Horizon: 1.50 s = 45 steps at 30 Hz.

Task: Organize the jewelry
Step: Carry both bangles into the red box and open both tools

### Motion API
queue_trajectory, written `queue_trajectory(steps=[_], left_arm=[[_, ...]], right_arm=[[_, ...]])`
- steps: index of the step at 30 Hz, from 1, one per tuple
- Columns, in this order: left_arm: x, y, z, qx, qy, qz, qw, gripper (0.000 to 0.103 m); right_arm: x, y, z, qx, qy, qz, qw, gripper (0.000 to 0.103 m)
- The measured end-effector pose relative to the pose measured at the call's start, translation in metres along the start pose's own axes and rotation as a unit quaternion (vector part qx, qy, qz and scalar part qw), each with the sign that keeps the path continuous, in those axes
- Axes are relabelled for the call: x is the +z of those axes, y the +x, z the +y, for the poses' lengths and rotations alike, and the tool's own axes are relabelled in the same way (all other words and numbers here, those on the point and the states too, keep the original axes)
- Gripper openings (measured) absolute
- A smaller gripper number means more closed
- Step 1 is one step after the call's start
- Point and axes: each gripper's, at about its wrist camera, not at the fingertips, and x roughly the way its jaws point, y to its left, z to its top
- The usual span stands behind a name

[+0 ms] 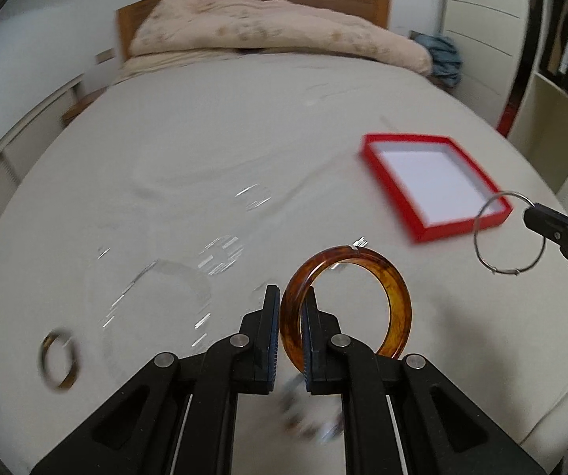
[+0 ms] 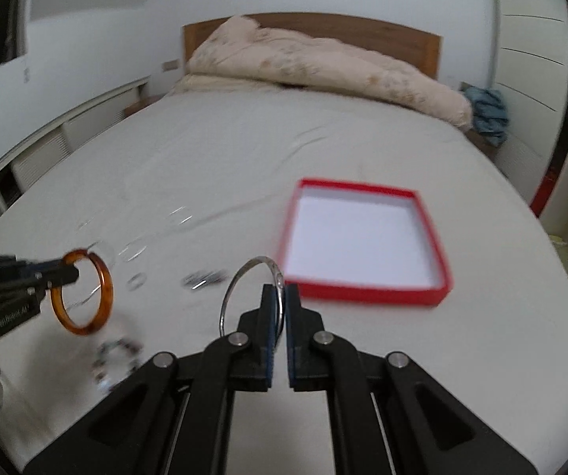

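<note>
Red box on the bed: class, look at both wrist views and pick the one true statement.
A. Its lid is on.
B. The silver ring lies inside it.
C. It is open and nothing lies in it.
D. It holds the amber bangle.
C: the red box shows a bare white floor, while the amber bangle is gripped in the left claw and the silver ring in the right claw.
</note>
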Motion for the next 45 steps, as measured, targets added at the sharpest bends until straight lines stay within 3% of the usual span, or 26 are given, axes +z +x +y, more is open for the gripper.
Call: queue_trajectory(steps=[4,10,14,19,23,29,36,41,42,43,45], left_arm=[[0.047,0.037,-0.045,-0.028,0.012,-0.007,0.9995,0.01],[0.1,0.105,-0.105,-0.048,0.022,0.002,0.9986,0.01],[0.109,0.153,-0.131,-0.048,0.029,0.034,0.9979,0.01],[0.088,0.185,-0.142,-0.032,0.049,0.081,0.995,0.01],[0.085,0.185,-0.145,-0.019,0.062,0.083,0.9945,0.011],[0.079,0.18,-0.146,-0.007,0.072,0.103,0.9921,0.012],[0.081,0.181,-0.147,-0.011,0.075,0.12,0.9899,0.012],[0.088,0.172,-0.141,-0.038,0.055,0.092,0.9935,0.033],[0.091,0.166,-0.14,-0.037,0.051,0.078,0.995,0.049],[0.094,0.161,-0.139,-0.045,0.046,0.067,0.9957,0.05],[0.1,0.148,-0.133,-0.046,0.033,0.051,0.9971,0.051]], right_arm=[[0.025,0.023,-0.051,-0.014,0.032,-0.014,0.999,0.004],[0.039,0.084,-0.118,0.01,0.107,-0.01,0.994,0.004],[0.018,0.125,-0.148,0.015,0.146,0.023,0.989,0.004],[-0.007,0.147,-0.162,-0.001,0.137,0.071,0.988,0.004],[-0.011,0.144,-0.159,-0.043,0.101,0.087,0.99,0.007],[-0.01,0.14,-0.143,-0.055,0.055,0.128,0.989,0.008],[-0.017,0.13,-0.135,-0.055,0.044,0.159,0.985,0.009],[-0.013,0.12,-0.134,-0.055,0.054,0.157,0.985,0.014],[-0.014,0.115,-0.131,-0.053,0.056,0.153,0.985,0.019],[-0.013,0.109,-0.13,-0.059,0.056,0.148,0.986,0.029],[-0.011,0.096,-0.129,-0.049,0.064,0.135,0.988,0.032]])
